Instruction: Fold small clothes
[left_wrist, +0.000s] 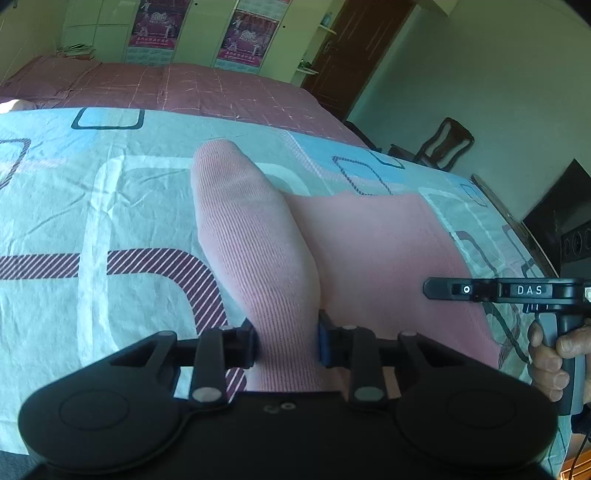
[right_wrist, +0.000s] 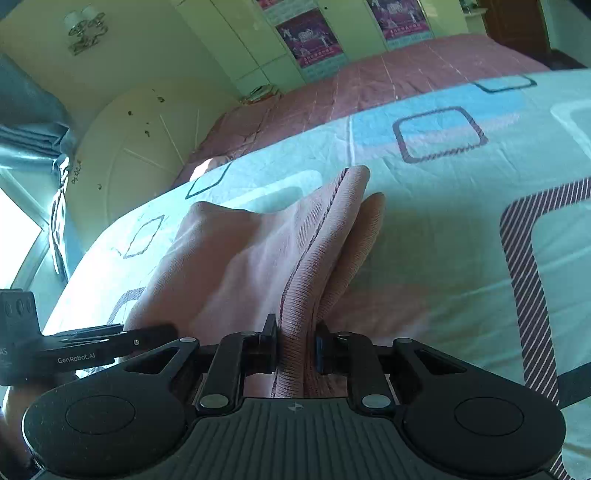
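Observation:
A small pink ribbed garment (left_wrist: 369, 258) lies on the patterned bedsheet (left_wrist: 92, 206). My left gripper (left_wrist: 286, 341) is shut on one end of it, and a rounded fold (left_wrist: 243, 229) rises forward from the jaws. My right gripper (right_wrist: 295, 349) is shut on another edge of the same garment (right_wrist: 229, 266), with a seam (right_wrist: 325, 229) running away from the jaws. The right gripper also shows at the right edge of the left wrist view (left_wrist: 498, 290), and the left gripper shows at the left edge of the right wrist view (right_wrist: 74, 347).
The light blue sheet (right_wrist: 443, 240) has square and striped patterns and covers the near part of the bed. A pink bedspread (left_wrist: 184, 85) lies beyond it. A dark chair (left_wrist: 443, 144) and dark door (left_wrist: 354, 48) stand to the right. A curtained window (right_wrist: 22, 236) is at left.

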